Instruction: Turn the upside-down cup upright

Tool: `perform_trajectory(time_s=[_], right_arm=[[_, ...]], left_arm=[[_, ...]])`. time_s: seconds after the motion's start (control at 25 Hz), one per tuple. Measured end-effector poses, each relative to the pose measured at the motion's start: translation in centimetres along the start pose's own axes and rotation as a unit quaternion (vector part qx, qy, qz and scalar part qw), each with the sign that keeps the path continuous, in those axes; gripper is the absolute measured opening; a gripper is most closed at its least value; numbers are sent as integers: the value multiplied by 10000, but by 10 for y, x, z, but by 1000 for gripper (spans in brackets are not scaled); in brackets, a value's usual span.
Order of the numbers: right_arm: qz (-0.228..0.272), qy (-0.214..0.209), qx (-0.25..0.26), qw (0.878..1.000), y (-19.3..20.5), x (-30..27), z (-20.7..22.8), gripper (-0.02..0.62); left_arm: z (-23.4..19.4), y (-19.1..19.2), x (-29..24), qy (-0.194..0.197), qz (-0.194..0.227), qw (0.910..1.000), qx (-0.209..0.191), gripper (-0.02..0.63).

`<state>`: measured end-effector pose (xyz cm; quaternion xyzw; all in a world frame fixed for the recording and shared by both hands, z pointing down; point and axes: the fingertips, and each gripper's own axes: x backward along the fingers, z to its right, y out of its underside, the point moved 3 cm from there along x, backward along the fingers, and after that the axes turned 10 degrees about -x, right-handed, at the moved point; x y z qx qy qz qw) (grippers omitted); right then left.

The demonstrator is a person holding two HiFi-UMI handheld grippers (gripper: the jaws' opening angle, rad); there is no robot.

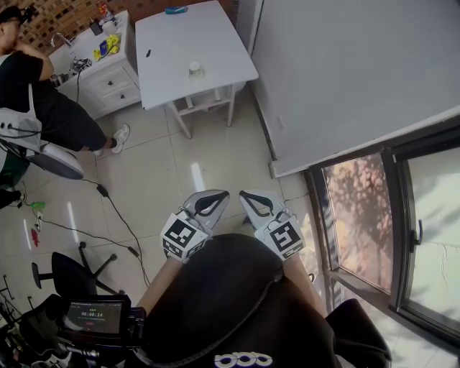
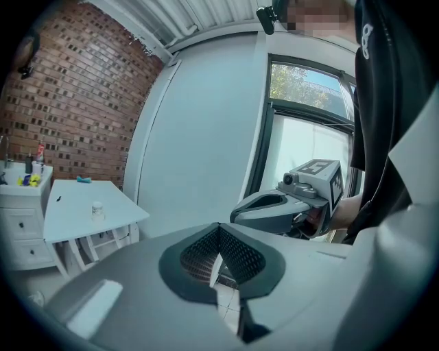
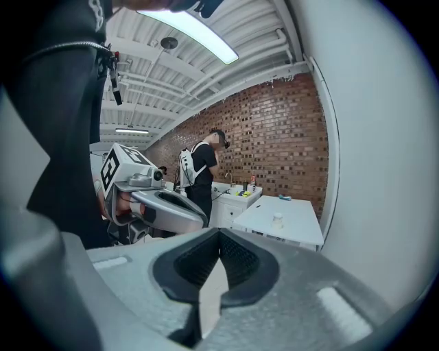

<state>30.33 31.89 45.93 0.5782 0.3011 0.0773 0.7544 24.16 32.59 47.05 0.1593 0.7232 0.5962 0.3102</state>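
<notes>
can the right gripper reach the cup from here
Probably not yet: the right gripper is shut near the person's body and the cup stands far off on the table; only floor lies between.

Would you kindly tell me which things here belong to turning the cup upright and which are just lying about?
For the job: cup on the white table; left gripper and right gripper, both jaws shut and empty.
Lying about: blue object and small black object on that table; yellow items on the cabinet; floor cable.

White table carries 1 cup and 1 blue item.
</notes>
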Motion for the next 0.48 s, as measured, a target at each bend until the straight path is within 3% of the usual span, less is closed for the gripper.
perform_trajectory(time_s=[0.24, 0.48], right_arm=[[-8, 6, 17, 10000, 4, 7, -4, -7], [-54, -6, -3, 10000, 2, -8, 5, -7]], left_arm=[[10, 1, 1, 18, -28, 10000, -7, 12], [-7, 6, -4, 30, -59, 10000, 38, 12]])
